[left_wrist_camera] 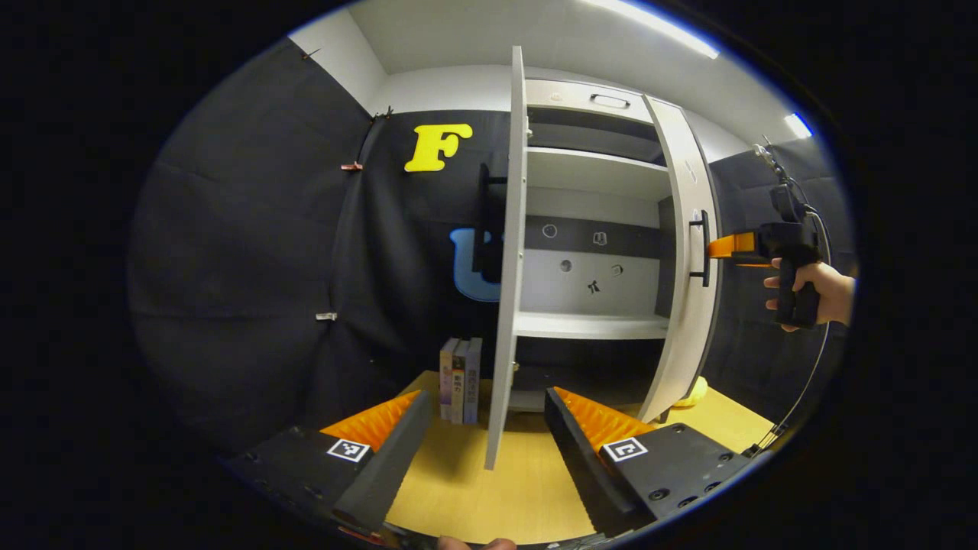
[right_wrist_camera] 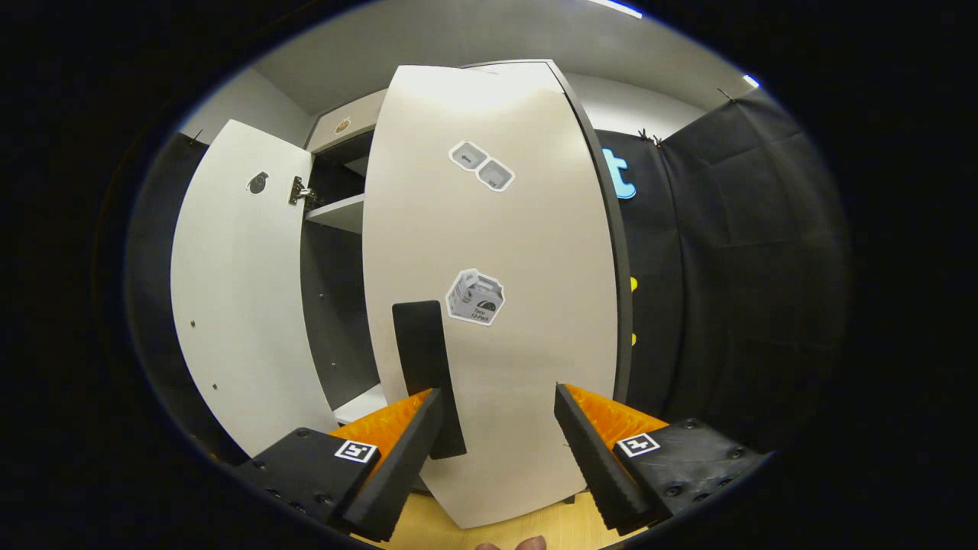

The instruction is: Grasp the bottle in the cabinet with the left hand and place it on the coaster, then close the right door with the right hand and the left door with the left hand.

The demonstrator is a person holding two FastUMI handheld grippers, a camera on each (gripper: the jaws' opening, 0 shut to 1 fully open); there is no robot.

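Both of my tongs are spread wide and pinch nothing. Left tongs point(left_wrist_camera: 485, 428) hang low in front of the cabinet point(left_wrist_camera: 588, 229), over the wooden table top point(left_wrist_camera: 489, 496). They point at the thin edge of the left door point(left_wrist_camera: 510, 267), which stands open toward me. I think I keep them back here so they are out of the way until it is their turn to shut that door.

Right tongs point(right_wrist_camera: 497, 443) are up close to the outside of the right door point(right_wrist_camera: 489, 305). The door's dark handle point(right_wrist_camera: 428, 367) sits just beside my left finger, not between the two fingers. In the left gripper view I see the right tongs from far off, held in a hand point(left_wrist_camera: 806, 294), with their tips right by the door's handle. I think I hold them there so I can push this door shut, so that step is in hand now.

Inside the cabinet, the shelves point(left_wrist_camera: 588, 325) I can see hold no bottle. I cannot see the bottle or the coaster, so I cannot tell where they are.

Some books point(left_wrist_camera: 461, 380) stand on the table by the left door. Something yellow point(left_wrist_camera: 691, 393) peeks out low behind the right door.
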